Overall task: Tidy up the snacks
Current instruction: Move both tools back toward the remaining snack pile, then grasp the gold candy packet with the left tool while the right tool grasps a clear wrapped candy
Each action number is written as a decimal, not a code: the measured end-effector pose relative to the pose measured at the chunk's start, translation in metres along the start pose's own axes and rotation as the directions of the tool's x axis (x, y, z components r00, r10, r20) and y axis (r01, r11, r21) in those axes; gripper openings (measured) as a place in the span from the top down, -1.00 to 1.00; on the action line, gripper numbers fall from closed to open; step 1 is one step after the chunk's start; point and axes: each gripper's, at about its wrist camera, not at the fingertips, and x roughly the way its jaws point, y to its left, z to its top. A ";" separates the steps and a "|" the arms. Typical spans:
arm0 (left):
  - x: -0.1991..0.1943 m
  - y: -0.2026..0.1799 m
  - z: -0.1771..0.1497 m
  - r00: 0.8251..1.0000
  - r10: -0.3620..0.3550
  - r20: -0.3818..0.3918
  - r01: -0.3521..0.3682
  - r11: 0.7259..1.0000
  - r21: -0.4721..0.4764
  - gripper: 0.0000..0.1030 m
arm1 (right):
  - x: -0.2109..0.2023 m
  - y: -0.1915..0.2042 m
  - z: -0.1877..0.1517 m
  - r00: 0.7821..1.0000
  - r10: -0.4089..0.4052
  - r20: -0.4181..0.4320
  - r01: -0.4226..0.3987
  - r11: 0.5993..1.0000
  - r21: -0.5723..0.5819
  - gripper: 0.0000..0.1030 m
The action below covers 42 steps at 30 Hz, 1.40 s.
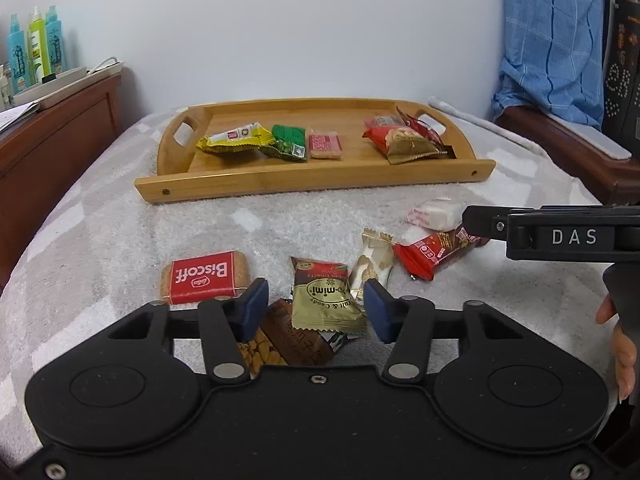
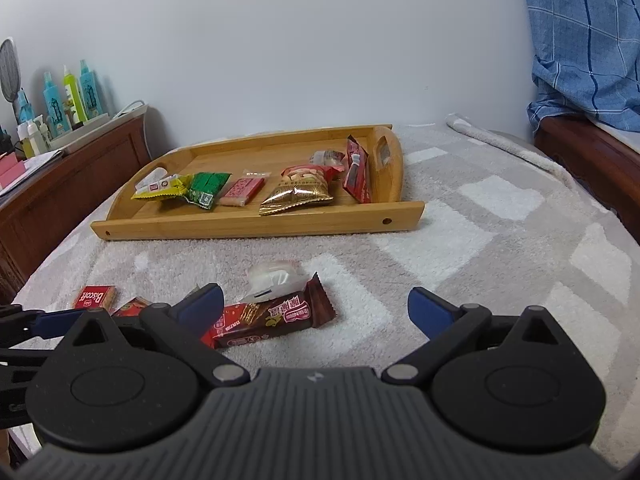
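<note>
Snacks, loose and trayed, on a bed covered with a grey-and-white blanket (image 2: 460, 240).

Tray (image 1: 312, 182): wooden, two cut-out handles, at the far middle of the bed. Contents, left to right in the left wrist view: yellow packet (image 1: 236, 138), green packet (image 1: 289, 143) partly under it, pink wafer bar (image 1: 325, 145), red-and-gold nut bag (image 1: 404, 142), with a dark red wrapper (image 2: 357, 172) propped against the right end wall.

Loose items, near side of the bed:
- Biscoff biscuit (image 1: 202, 278), red wrapper, leftmost.
- gold-and-red candy packet (image 1: 326, 300), lying between the left tongs' blue pads, pads not seen pressing on it.
- brown wrapper (image 1: 298, 338) and a peanut-print pack (image 1: 260, 354) beneath it, partly hidden.
- white-and-gold candy (image 1: 374, 262), just right of the gold packet.
- red chocolate wafer bar (image 2: 268, 318), further right.
- white-wrapped sweet (image 2: 274, 276), touching the wafer bar's far edge.

Left tongs (image 1: 316, 306): half closed, pads either side of the candy packet, no firm grip visible.

Right tongs (image 2: 316, 312): spread wide, empty, left pad over the wafer bar's near end.

Surroundings: wooden side cabinet with bottles (image 1: 36, 50) at far left; blue checked cloth (image 2: 584, 40) at far right.
</note>
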 end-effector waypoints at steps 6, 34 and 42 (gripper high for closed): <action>0.007 0.000 0.001 1.000 0.004 -0.009 -0.004 1.000 0.002 0.10 | -0.002 0.007 0.000 0.999 0.020 0.040 -0.019 0.999 -0.043 -0.98; 0.016 0.007 0.012 0.999 -0.021 -0.036 0.017 0.996 -0.090 0.47 | 0.031 0.021 0.005 0.998 0.066 0.006 -0.065 0.996 -0.056 0.21; 0.007 0.011 0.021 1.000 -0.006 -0.004 0.006 0.996 -0.092 0.48 | 0.021 0.015 0.009 0.997 0.066 0.048 -0.065 0.998 -0.026 0.23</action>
